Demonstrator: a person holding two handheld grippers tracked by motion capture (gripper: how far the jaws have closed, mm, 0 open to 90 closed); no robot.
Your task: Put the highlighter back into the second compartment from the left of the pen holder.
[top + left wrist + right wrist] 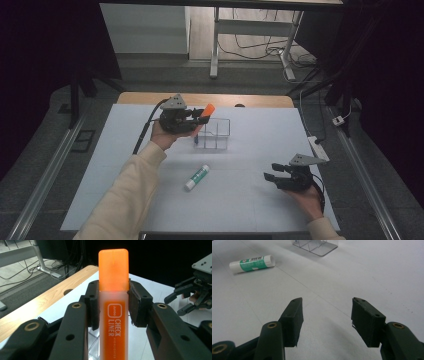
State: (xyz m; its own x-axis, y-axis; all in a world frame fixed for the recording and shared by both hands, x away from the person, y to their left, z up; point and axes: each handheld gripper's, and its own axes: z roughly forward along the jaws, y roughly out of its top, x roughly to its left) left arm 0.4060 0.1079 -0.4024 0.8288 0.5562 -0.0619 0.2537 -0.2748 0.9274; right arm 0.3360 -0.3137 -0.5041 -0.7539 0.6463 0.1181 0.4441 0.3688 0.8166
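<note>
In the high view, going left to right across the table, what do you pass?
Left gripper holding the orange highlighter → glue stick → clear organizer → right gripper, jaws open with nothing between them.

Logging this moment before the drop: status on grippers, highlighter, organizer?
Left gripper shut on orange highlighter, above clear organizer. Right gripper open, empty. Glue stick lies apart, path clear.
</note>
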